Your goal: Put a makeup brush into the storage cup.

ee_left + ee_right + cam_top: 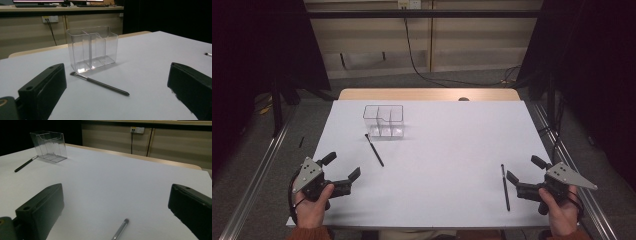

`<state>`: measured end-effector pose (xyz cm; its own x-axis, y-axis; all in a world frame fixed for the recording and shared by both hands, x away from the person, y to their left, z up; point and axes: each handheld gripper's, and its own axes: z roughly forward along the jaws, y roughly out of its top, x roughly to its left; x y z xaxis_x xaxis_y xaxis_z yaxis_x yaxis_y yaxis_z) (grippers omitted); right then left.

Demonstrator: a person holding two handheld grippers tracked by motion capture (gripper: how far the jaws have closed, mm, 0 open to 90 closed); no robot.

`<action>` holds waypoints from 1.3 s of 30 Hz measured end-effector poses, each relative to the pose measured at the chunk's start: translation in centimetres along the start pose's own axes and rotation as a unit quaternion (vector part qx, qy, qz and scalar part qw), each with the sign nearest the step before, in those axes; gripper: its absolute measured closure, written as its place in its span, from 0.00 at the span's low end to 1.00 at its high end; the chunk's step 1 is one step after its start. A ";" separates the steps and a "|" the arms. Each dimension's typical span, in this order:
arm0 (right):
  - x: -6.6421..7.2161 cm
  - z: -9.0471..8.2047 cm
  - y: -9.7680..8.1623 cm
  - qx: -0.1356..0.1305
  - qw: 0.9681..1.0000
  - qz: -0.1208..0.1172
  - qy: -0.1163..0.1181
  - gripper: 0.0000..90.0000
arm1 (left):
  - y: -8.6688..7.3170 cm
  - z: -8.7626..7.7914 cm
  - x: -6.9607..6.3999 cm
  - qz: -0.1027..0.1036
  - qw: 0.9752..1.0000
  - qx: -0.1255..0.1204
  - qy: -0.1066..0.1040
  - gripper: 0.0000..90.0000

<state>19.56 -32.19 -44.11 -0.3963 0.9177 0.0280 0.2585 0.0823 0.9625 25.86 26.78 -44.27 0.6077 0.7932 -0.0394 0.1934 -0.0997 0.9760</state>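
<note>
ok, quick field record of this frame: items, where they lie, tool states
surface: white table
organizer: clear acrylic, divided compartments, looks empty, upright at far left
brush: thin black makeup brush, flat on the table, bristle end just in front of the organizer
pen: dark slim pen or stylus, flat at near right
left tool: open, holds nothing
right tool: open, holds nothing, beside the pen

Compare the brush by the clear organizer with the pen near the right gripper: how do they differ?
The brush lies at a slant, its bristle end just in front of the clear organizer; the pen lies almost straight fore and aft, far from it, beside the right gripper. The brush ends in bristles, the pen in a plain tip. Both are slim, dark, flat on the table and ungripped.
</note>
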 end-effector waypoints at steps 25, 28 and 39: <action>0.2 0.0 0.0 0.002 1.000 -0.001 0.001 0.00 | 0.9 1.8 0.3 0.001 0.998 0.051 0.030 0.02; 0.1 0.0 0.0 0.003 1.000 -0.002 0.000 0.00 | 1.1 2.3 0.4 0.005 0.997 0.066 0.027 0.02; 0.1 0.0 0.0 0.002 1.000 -0.002 -0.002 0.00 | 1.9 3.6 1.3 -0.004 0.995 0.099 0.023 0.04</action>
<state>19.53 -32.07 -44.11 -0.3945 0.9186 0.0238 0.2611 0.0872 0.9614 29.81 25.42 -43.23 0.5707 0.8205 -0.0337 0.3492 -0.2053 0.9143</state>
